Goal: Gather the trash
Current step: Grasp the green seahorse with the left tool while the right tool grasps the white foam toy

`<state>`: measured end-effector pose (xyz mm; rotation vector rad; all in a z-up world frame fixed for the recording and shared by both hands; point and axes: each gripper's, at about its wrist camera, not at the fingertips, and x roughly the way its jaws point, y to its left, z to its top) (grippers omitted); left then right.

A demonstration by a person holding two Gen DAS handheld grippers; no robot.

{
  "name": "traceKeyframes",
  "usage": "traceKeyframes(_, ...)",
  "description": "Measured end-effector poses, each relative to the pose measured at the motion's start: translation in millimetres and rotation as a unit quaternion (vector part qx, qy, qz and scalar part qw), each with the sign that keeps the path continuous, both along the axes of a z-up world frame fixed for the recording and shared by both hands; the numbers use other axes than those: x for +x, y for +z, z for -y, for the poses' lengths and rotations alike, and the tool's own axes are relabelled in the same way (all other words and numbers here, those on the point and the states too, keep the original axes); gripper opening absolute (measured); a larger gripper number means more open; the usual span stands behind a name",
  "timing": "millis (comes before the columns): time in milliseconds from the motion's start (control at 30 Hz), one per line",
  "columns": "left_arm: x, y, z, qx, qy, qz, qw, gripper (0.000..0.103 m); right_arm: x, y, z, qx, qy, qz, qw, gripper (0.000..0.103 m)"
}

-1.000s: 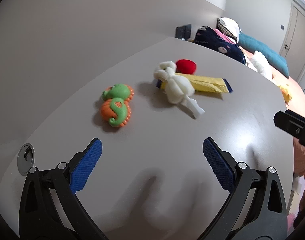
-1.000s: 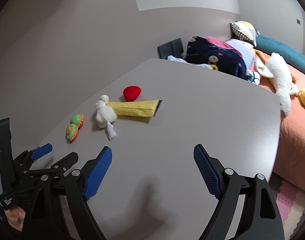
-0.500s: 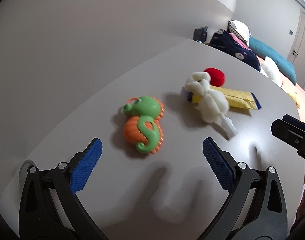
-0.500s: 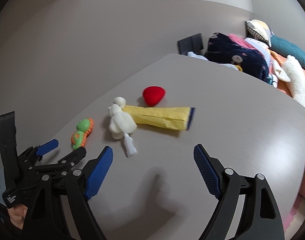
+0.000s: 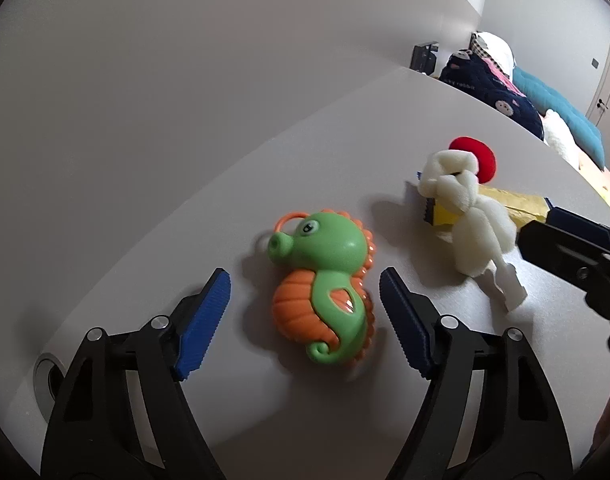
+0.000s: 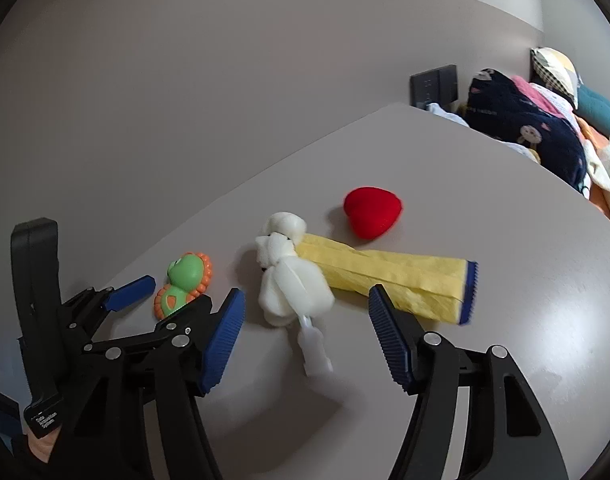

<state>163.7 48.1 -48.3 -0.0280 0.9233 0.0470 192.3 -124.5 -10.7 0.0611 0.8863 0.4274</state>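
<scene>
Right wrist view shows my gray table (image 6: 505, 240) with a bed (image 6: 593, 128) behind it, where a dark blanket (image 6: 521, 128) has small words I cannot read. On my table lie a yellow wrapper (image 6: 397, 276), a white bath puff (image 6: 293, 280) touching it, a red heart (image 6: 371, 210), and a green and orange seahorse toy (image 5: 325, 280). My left gripper (image 5: 305, 316) is open around the seahorse toy without touching it, and my right gripper (image 6: 305, 336) is open around the puff's handle.
</scene>
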Motion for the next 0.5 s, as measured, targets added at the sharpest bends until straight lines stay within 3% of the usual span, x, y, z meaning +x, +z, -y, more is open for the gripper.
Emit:
traceKeyframes(300,-1.2,-1.4,-13.3,0.001,0.015,0.001,0.9999,0.047,19.0,-14.4,-26.1,-0.022,0.016,-0.014,1.000,0.058)
traceKeyframes(433,-4.7,-0.8,-22.6,0.001,0.035,0.003,0.9994,0.047,23.0,-20.8,-35.4,-0.033,0.019,-0.017,0.999,0.058)
traceKeyframes(500,-6.0,-0.5,-26.8,0.000,0.045,0.004,0.9990,0.046,23.7,-23.8,-39.2,-0.043,0.018,-0.017,0.999,0.052)
